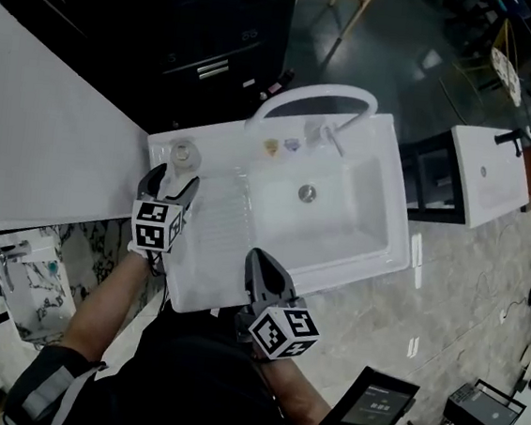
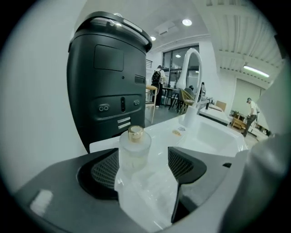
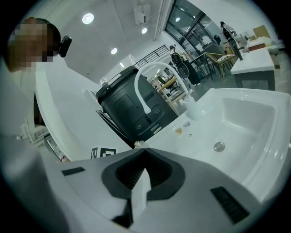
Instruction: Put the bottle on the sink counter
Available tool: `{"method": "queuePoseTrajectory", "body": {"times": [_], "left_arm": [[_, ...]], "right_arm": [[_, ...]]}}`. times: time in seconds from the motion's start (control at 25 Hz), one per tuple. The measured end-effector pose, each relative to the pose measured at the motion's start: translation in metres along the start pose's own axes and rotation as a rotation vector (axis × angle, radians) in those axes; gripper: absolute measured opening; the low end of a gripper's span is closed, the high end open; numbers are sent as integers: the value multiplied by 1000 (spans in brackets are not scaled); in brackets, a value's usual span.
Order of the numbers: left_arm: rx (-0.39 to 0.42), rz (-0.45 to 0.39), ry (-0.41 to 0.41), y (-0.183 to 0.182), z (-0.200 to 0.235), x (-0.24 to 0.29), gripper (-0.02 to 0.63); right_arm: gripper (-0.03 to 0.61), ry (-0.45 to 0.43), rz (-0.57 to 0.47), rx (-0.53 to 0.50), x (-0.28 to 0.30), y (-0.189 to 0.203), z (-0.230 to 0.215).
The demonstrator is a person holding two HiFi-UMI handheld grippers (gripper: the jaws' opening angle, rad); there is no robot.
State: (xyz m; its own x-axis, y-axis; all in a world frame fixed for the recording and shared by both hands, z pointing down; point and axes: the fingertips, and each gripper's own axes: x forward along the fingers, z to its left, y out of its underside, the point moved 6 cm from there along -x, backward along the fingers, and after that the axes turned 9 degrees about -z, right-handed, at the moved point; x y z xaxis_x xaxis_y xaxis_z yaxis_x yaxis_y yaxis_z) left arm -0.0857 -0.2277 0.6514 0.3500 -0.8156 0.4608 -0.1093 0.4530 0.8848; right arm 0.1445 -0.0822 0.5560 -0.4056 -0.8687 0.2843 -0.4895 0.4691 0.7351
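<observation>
A white sink counter [image 1: 208,234] w/ a ribbed drainboard on its left and a deep basin [image 1: 345,220] on its right fills the ctr of the head view. A tall black appliance [image 2: 109,77] stands just beyond its far edge. A white arched faucet [image 1: 316,93] rises at the far rim of the basin.

Left gripper [image 1: 175,177], marker cube [image 1: 156,225] behind its jaws, is held over the far-left corner of the counter. Its own view shows the jaws spread apart and released: clear gap btwn the right pad and the glass. On the left pad side, contact can't be told.

Right gripper [image 1: 255,257] hovers at the counter's near edge, near the middle, well apart from the left one. Its jaws are clenched together tip to tip w/ nothing btwn them, per the right gripper view [image 3: 143,152].

The bottle [image 1: 184,156], frosted clear glass, stands upright on the counter's far-left corner, btwn the left gripper's jaw tips [image 2: 142,152] and just in front of the black appliance. Seen close in the left gripper view, the bottle [image 2: 134,149] carries a small gold cap [image 2: 135,132].

A round metal drain [image 1: 307,193] sits in the basin floor, toward its far-left part.
</observation>
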Motion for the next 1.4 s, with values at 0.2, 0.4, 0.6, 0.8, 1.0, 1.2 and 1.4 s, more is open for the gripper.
{"method": "queuePoseTrajectory", "body": {"times": [0.2, 0.4, 0.6, 0.8, 1.0, 1.2, 1.4], "left_arm": [[-126, -67, 69, -5, -29, -47, 340], [-209, -113, 233, -13, -66, -99, 234], [-278, -155, 311, -22, -81, -149, 59], [-326, -250, 392, -58, -93, -186, 35], [-285, -315, 444, -85, -107, -206, 28], [-312, -341, 445, -92, -114, -213, 15], [-287, -350, 427, -96, -112, -218, 17]], "right_arm": [[-5, -20, -5, -6, -8, 3, 8], [-5, -44, -14, -11, -15, 4, 17], [-5, -68, -32, -20, -24, 0, 29], [-5, -106, -65, -29, -32, -12, 45], [-5, -133, -107, -60, -34, -27, 61], [-5, -172, -152, -131, -36, -39, 83], [-5, -209, -246, -199, -40, -57, 100]]}}
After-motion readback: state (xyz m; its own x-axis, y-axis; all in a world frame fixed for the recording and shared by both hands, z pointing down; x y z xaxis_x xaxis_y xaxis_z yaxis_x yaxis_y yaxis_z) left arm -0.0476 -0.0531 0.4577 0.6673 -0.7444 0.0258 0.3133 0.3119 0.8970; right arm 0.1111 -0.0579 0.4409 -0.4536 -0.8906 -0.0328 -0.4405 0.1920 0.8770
